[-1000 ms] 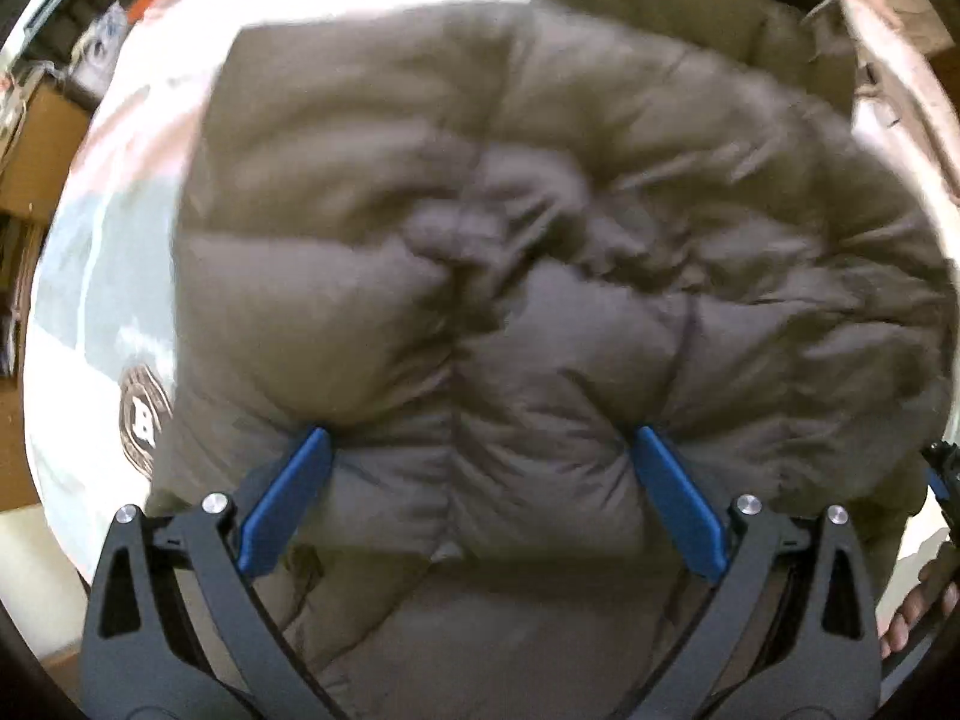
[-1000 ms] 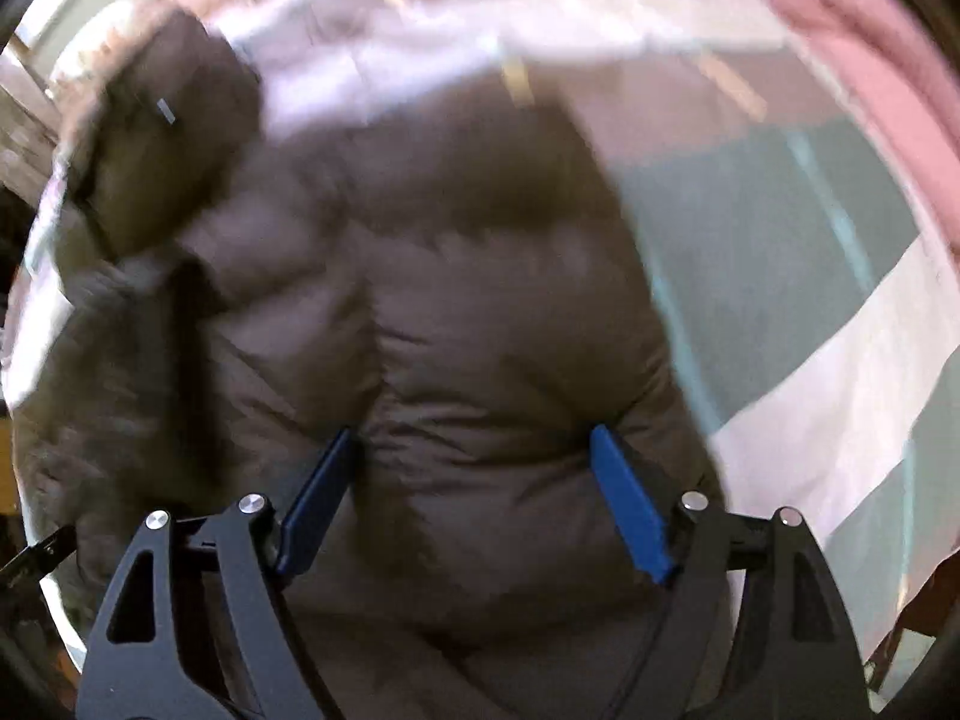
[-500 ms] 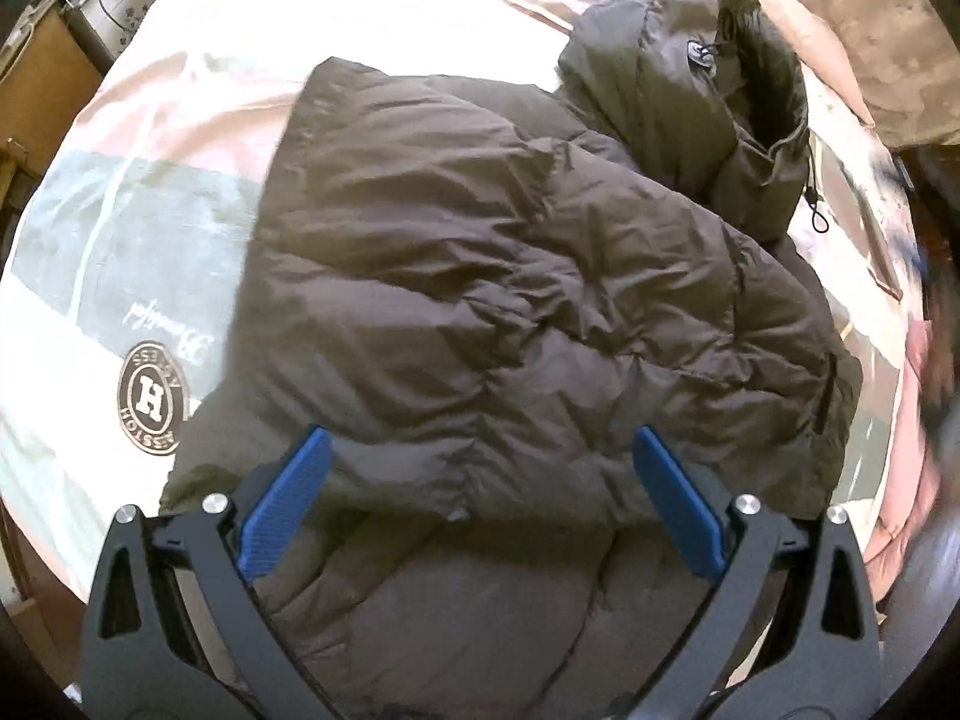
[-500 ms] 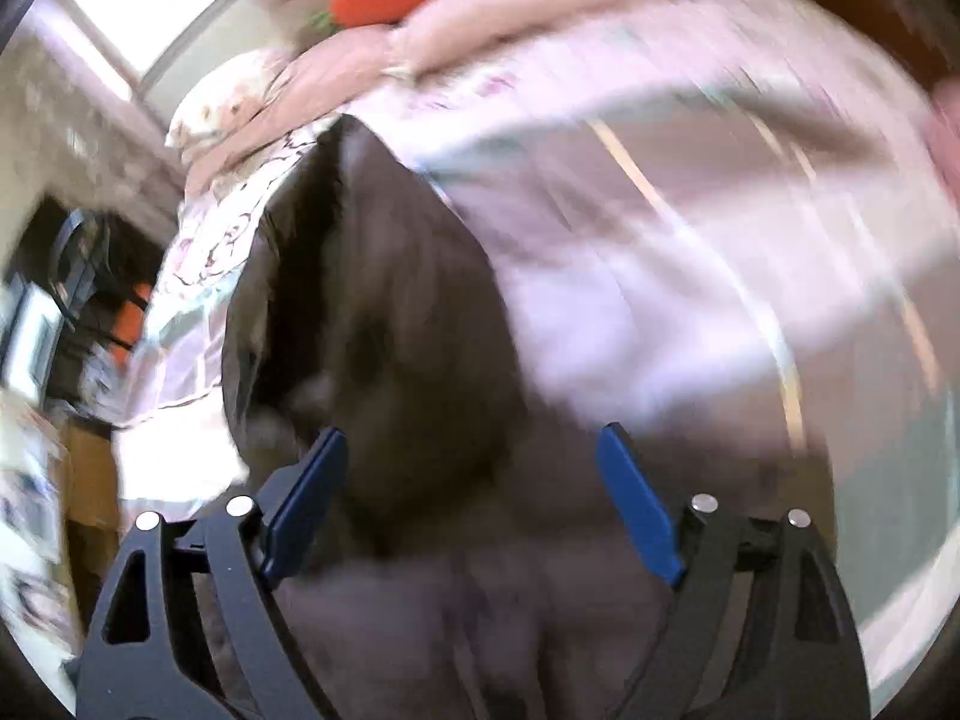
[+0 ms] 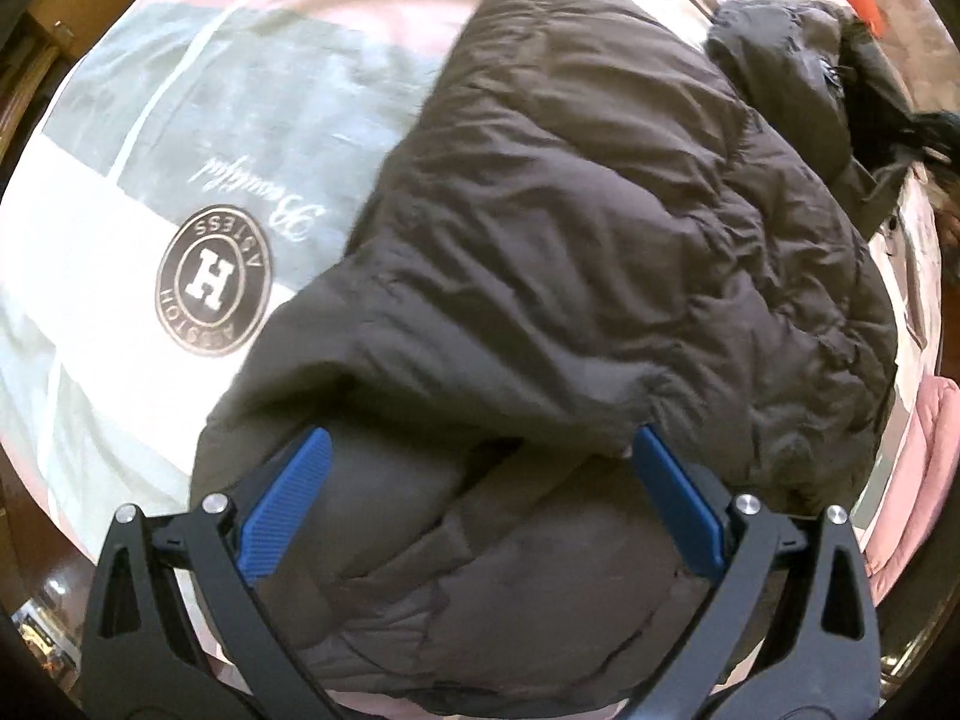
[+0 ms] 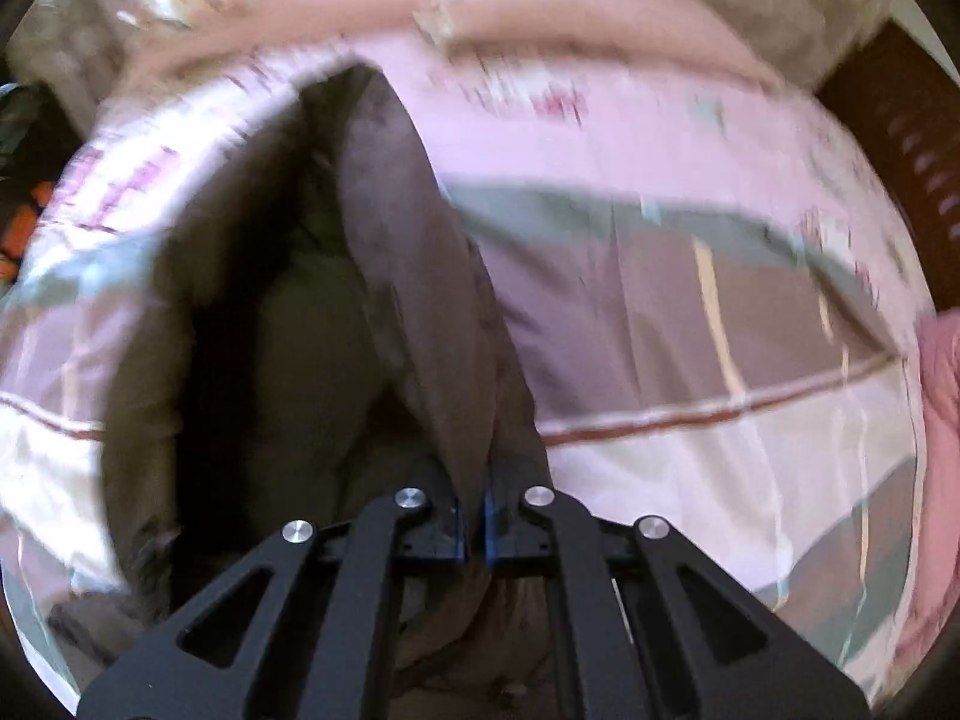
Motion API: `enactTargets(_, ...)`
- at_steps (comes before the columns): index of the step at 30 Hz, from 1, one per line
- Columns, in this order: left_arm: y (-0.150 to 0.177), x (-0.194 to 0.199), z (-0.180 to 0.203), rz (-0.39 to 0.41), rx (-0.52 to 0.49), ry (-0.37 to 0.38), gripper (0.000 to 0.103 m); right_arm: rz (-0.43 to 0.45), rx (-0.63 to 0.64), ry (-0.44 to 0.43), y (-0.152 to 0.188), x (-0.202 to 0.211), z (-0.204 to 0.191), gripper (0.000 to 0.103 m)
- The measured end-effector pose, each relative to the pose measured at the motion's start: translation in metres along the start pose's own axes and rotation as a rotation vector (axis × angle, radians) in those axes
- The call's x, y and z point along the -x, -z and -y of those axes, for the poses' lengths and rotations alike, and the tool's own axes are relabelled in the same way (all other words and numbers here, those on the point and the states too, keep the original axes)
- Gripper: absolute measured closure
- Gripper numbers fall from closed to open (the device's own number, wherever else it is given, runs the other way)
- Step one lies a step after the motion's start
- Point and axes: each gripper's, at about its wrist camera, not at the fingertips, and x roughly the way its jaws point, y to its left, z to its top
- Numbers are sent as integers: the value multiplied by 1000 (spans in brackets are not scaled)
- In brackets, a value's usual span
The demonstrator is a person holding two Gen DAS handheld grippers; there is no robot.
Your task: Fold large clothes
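Dark brown quilted puffer jacket (image 5: 600,252) lies partly folded on the pastel striped bedspread (image 5: 120,312). The right claw (image 6: 472,531) is clenched on a thin ridge of its fabric; that slick shell could slide out if pulled hard, or the bulky fold could spring back. The left claw (image 5: 480,504) hangs released, pointing straight down over the near hem, blue pads (image 5: 282,510) wide apart.

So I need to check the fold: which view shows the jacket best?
The left wrist view: nearly the whole jacket lies sharp on the bed, hood included. The right wrist view shows only a blurred ridge of it pinched in the shut right gripper.
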Motion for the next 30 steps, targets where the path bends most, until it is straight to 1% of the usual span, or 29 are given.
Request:
enactTargets(1,-1,1,-2,6,3,-1,2,60,-16,-65,10,28,5,99)
enactTargets(3,-3,6,0,29,-4,0,2,124,-41,-194,34,74,15,99)
enactTargets(4,-5,11,2,37,-12,4,2,145,-37,-275,56,104,22,99)
enactTargets(5,-4,17,4,50,-21,10,2,161,-17,-324,80,134,28,99)
enactTargets(6,-5,21,9,62,-32,15,2,172,2,-345,99,153,32,99)
enactTargets(7,-6,23,13,68,-39,22,2,174,31,-368,127,176,38,99)
enactTargets(8,-7,25,16,71,-43,30,2,145,58,-378,160,189,47,99)
enactTargets(9,-8,28,22,75,-47,50,2,88,80,-357,191,190,57,97)
enactTargets(10,-7,29,25,76,-48,63,2,34,95,-324,211,184,64,96)
enactTargets(11,-8,30,29,75,-47,76,2,-33,104,-241,238,174,75,87)
enactTargets(12,-7,31,32,72,-44,100,2,-70,87,-169,254,168,84,65)
enactTargets(13,-7,32,35,70,-45,109,2,-99,17,-116,278,163,102,56)
enactTargets(14,-4,31,39,71,-46,110,2,-90,-26,-127,289,165,112,42)
enactTargets(15,-4,31,43,72,-48,111,2,-76,-48,-125,297,167,117,25)
enactTargets(16,-4,31,46,73,-46,122,2,-58,-73,-118,309,172,123,16)
enactTargets(17,-6,30,49,73,-41,147,2,-60,-90,-129,315,174,125,9)
enactTargets(18,-8,29,53,72,-37,164,2,-78,-121,-162,320,174,127,9)
enactTargets(20,-17,25,60,66,-28,200,2,-162,-260,-322,330,170,130,9)
enactTargets(21,-23,22,67,52,-17,205,2,-184,-322,-384,332,171,130,9)
enactTargets(22,-28,24,71,46,0,218,2,-208,-425,-472,335,168,132,9)
enactTargets(23,-31,28,77,54,10,236,2,-214,-523,-550,335,166,133,9)
enactTargets(24,-34,35,83,79,14,259,2,-203,-614,-621,332,166,134,9)
enactTargets(25,-36,44,91,102,2,262,2,-189,-670,-673,328,166,133,9)
enactTargets(26,-37,51,98,118,-13,261,2,-176,-739,-760,320,164,130,9)
enactTargets(27,-39,59,111,135,-40,264,2,-181,-770,-810,314,162,126,9)
enactTargets(29,-43,61,129,134,-67,278,2,-246,-844,-922,297,148,107,8)
enactTargets(30,-45,58,141,116,-81,275,2,-324,-873,-985,291,131,91,7)
